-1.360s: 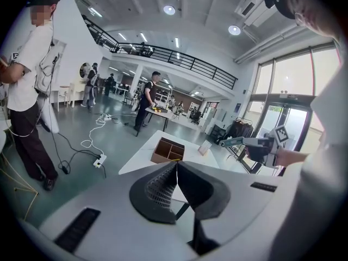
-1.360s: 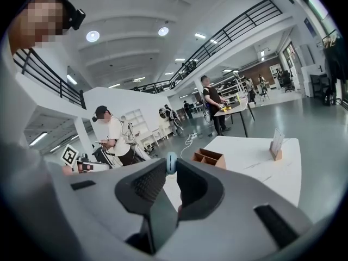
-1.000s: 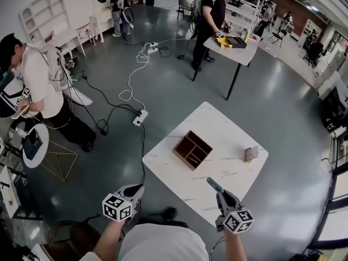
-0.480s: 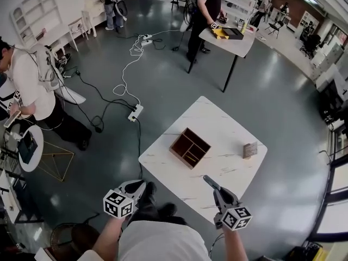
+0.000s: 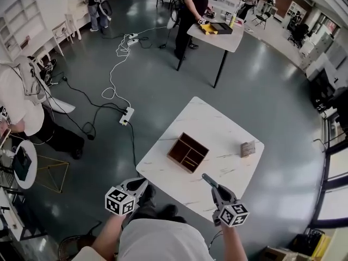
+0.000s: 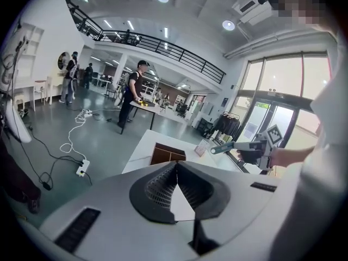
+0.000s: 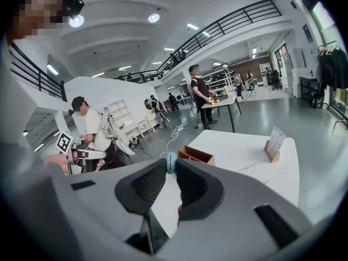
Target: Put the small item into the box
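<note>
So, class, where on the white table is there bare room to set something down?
Bare: the stretch between the wooden box and the card stand, and the far corner of the table beyond both. Tightest: the near corner, where the right gripper hovers.

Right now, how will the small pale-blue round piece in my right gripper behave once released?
Held only at the tips of the right gripper, the small pale-blue round piece may slip if jolted. Its rounded edge suggests it could roll, though the walls of the divided brown wooden box would probably stop it.
</note>
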